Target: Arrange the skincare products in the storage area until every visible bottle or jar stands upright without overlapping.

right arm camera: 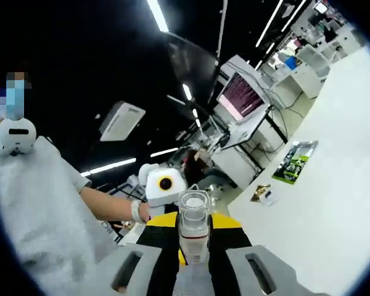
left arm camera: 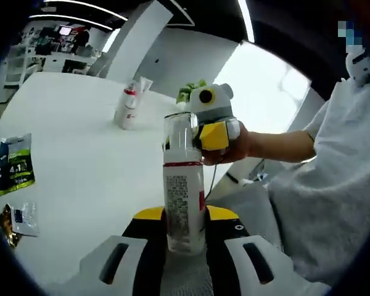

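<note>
A white bottle [left arm camera: 184, 203] with a red-printed label and a clear cap [left arm camera: 180, 131] is held up off the white table [left arm camera: 80, 160]. My left gripper [left arm camera: 185, 217] is shut on the bottle's lower body, its yellow-tipped jaws pressed to both sides. My right gripper [left arm camera: 200, 134] comes in from the right at the cap, held by a person's hand [left arm camera: 240, 145]. In the right gripper view the same bottle [right arm camera: 193, 243] stands between my right gripper [right arm camera: 193, 222] jaws, clear cap [right arm camera: 193, 209] on top. Two more white containers [left arm camera: 128, 105] stand farther back on the table.
A green packet [left arm camera: 15, 163] and small sachets [left arm camera: 18, 219] lie on the table's left side, the green packet [right arm camera: 294, 161] also showing in the right gripper view. A person in a grey top [left arm camera: 333, 203] stands close on the right. A potted plant [left arm camera: 188, 92] is behind the bottle.
</note>
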Tool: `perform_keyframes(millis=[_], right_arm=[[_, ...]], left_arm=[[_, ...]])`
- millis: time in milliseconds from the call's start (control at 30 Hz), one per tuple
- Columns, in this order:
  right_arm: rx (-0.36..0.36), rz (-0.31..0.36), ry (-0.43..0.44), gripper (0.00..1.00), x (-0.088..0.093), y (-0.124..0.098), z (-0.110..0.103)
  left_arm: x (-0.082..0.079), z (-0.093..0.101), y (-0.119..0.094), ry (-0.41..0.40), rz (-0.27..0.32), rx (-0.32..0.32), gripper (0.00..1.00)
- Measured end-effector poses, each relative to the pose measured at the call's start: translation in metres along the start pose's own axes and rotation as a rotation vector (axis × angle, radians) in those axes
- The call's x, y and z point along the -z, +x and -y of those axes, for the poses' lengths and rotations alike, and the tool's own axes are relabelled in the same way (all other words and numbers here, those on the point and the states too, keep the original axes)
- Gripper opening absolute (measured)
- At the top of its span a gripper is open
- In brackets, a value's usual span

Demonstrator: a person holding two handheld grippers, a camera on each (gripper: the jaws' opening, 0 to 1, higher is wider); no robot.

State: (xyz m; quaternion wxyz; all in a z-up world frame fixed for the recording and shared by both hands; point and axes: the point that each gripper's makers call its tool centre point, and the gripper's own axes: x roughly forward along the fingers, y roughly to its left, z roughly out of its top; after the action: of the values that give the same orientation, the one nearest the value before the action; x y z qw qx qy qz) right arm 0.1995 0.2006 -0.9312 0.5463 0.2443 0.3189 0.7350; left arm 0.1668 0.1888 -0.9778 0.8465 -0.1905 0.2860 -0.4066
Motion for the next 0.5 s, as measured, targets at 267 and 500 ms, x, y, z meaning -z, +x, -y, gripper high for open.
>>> perform_keyframes(millis=[267,500], right_arm=[[0.207,0.164,0.189,0.13,-0.009,0.017,0.031],[0.397,0.226,0.337,0.21,0.001,0.02,0.06]], left_arm=[[-0.005,-0.025,-0.006,-0.021,0.03,-0.173,0.18],[0.001,-0.05,-0.009,0.067,-0.008,-0.373,0.18]])
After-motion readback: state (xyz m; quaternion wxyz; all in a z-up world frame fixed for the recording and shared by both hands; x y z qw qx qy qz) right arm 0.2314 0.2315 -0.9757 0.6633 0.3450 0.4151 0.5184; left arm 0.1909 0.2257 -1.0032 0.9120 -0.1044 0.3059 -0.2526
